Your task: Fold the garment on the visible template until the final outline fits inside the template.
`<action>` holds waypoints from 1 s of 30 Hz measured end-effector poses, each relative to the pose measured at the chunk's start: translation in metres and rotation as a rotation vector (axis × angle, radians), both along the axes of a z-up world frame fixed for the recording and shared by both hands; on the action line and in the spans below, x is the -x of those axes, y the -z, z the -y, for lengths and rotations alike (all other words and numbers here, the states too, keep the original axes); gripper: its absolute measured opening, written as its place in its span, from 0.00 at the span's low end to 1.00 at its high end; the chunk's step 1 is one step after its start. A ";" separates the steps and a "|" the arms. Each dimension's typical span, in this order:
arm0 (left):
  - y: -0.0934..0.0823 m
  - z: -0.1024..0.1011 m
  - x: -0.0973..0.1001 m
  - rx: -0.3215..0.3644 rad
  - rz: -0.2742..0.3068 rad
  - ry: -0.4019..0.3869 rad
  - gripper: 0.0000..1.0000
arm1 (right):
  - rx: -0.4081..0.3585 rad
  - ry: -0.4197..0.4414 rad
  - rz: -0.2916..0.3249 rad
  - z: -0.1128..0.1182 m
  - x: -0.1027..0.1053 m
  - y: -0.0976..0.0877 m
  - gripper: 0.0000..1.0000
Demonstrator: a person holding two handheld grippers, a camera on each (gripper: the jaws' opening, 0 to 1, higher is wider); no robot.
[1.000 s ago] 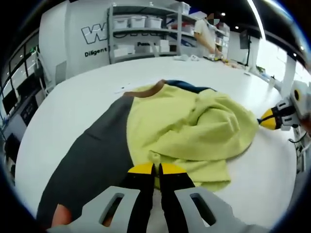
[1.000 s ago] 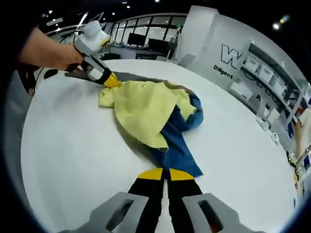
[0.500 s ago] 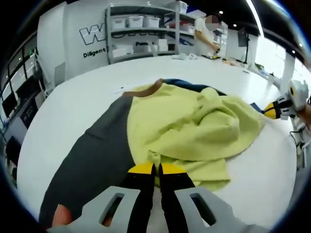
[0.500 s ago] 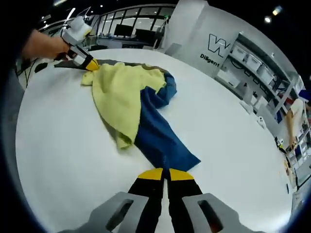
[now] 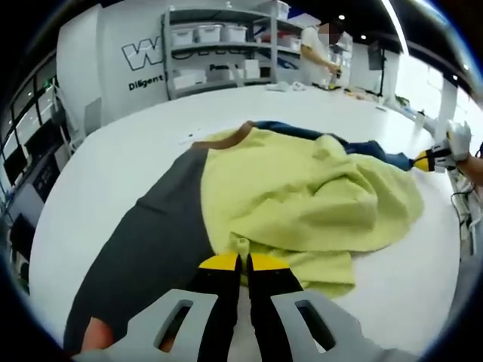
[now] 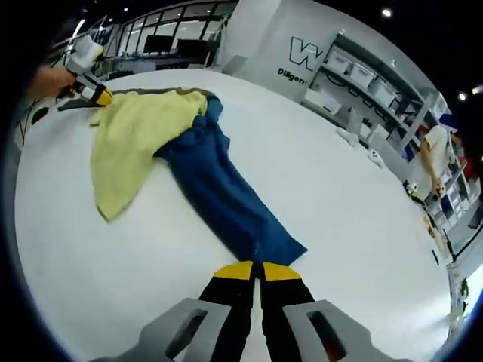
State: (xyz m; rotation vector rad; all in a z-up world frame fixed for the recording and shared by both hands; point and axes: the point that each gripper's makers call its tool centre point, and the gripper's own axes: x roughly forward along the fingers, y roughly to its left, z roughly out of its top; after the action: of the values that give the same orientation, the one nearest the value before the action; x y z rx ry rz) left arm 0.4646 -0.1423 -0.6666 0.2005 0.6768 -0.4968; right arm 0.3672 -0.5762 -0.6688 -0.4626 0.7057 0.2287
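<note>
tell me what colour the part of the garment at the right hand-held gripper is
Blue, clearest in the right gripper view.

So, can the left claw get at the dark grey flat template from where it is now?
Probably yes. The left claw is shut on the edge of the yellow-green fabric garment, and the dark grey flat template lies bare right beside it, nothing between. It would have to let go first.

Bright, even overhead light; ceiling strip lights (image 5: 398,26) glare white at the top of the left gripper view. The table (image 6: 317,181) shines pale with soft shadows. Fisheye bending curves the shelves (image 5: 219,45), and edges blur.
</note>
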 end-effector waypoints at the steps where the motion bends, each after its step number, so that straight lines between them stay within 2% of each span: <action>1: 0.000 0.000 0.000 0.000 0.000 0.000 0.00 | 0.000 0.009 -0.001 0.004 0.000 0.001 0.00; 10: 0.001 -0.007 0.006 -0.008 -0.005 -0.004 0.00 | 0.023 0.095 -0.013 0.039 0.001 0.003 0.00; 17: 0.001 -0.010 0.009 -0.011 -0.007 -0.010 0.00 | 0.062 0.138 -0.019 0.048 -0.001 0.000 0.00; 20: 0.001 -0.011 0.012 -0.012 -0.008 -0.009 0.00 | 0.078 0.185 -0.024 0.056 -0.005 0.000 0.00; 30: 0.000 -0.011 0.014 -0.013 -0.009 -0.012 0.00 | 0.086 0.195 -0.039 0.060 -0.010 0.001 0.00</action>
State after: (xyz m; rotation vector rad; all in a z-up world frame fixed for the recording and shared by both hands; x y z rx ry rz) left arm 0.4502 -0.1309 -0.6667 0.2061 0.6900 -0.4818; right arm 0.3776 -0.6360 -0.6693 -0.4687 0.7957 0.0239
